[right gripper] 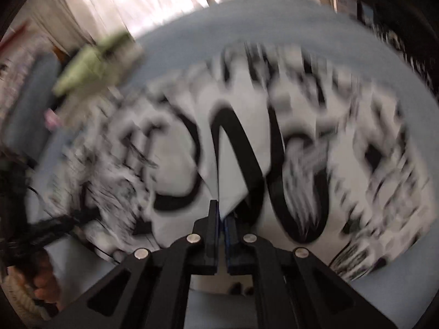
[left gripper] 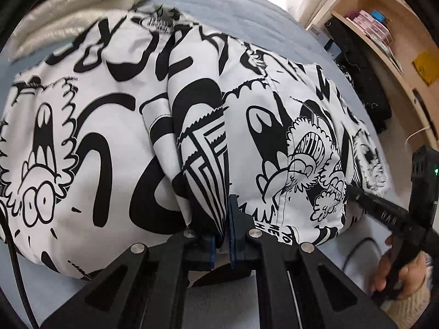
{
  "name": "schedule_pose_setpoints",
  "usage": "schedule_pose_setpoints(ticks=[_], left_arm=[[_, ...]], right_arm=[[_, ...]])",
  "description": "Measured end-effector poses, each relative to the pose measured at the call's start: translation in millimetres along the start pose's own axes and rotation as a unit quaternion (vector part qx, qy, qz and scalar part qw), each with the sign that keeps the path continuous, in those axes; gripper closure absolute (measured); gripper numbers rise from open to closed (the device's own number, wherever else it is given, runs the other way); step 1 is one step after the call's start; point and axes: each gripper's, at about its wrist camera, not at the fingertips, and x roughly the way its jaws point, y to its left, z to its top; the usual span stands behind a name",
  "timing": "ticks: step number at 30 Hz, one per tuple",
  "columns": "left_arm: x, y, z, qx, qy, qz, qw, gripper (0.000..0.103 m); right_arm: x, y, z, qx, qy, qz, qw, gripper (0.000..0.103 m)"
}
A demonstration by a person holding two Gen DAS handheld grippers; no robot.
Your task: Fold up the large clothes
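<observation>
Pale blue bedding [left gripper: 236, 8] carries everything, spread under a large white garment with black cartoon print [left gripper: 109, 115]. Nearest, the left gripper [left gripper: 223, 235] is clamped on a raised fold of that garment, and the right gripper [right gripper: 221, 219] pinches a white corner of it, though that view is blurred. Farther off lie cream clothes [left gripper: 82, 2], with wooden shelves [left gripper: 389, 27] beside the bed.

left hand-held gripper [left gripper: 223, 224] — black linkage arms, silver round screws, blue finger pads | right hand-held gripper [right gripper: 221, 219] — same black frame, silver screws, blue pads | black cable [left gripper: 12, 263] at 8 o'clock in left view | cream knit sleeve [left gripper: 411, 301] at 4 o'clock, green light above
</observation>
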Motion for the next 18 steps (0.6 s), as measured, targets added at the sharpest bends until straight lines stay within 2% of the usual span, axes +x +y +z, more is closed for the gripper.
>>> schedule_pose_setpoints(ticks=[2,5,7,9,12,15,16,17,18], left_arm=[[-7.7,-6.3,-0.3,0.016,-0.002,0.013,0.9998,0.095],[-21.5,-11.0,2.0,0.032,0.004,0.027,0.9991,0.082],[-36.8,-5.2,4.0,0.026,-0.006,0.036,0.999,0.077],[-53.3,5.3,1.5,0.01,-0.026,0.036,0.999,0.076],[-84.5,13.0,1.4,-0.016,-0.082,0.022,0.9962,0.077],[-90.1,6.9,7.8,0.006,-0.098,0.017,0.995,0.082],[-85.3,-0.9,12.2,0.015,-0.096,0.021,0.995,0.084],[-80.3,-6.2,16.1,0.024,-0.094,0.024,0.995,0.091],[-72.1,-14.3,20.8,0.032,-0.091,0.024,0.995,0.092]], right_arm=[[-6.7,6.2,-4.7,-0.004,-0.02,-0.02,1.0,0.1],[-19.4,9.8,-2.8,0.009,-0.018,-0.033,0.999,0.099],[-39.9,14.5,-2.9,0.005,-0.048,-0.045,0.998,0.099],[-57.3,22.0,-3.0,-0.003,-0.08,-0.045,0.996,0.098],[-76.9,44.4,-4.4,-0.035,-0.124,0.002,0.992,0.098],[-67.7,78.9,3.8,-0.074,-0.127,0.044,0.988,0.098],[-59.7,90.0,7.3,-0.084,-0.124,0.045,0.988,0.098],[-50.0,100.7,10.6,-0.097,-0.12,0.047,0.987,0.098],[-43.2,106.6,12.5,-0.105,-0.117,0.05,0.986,0.098]])
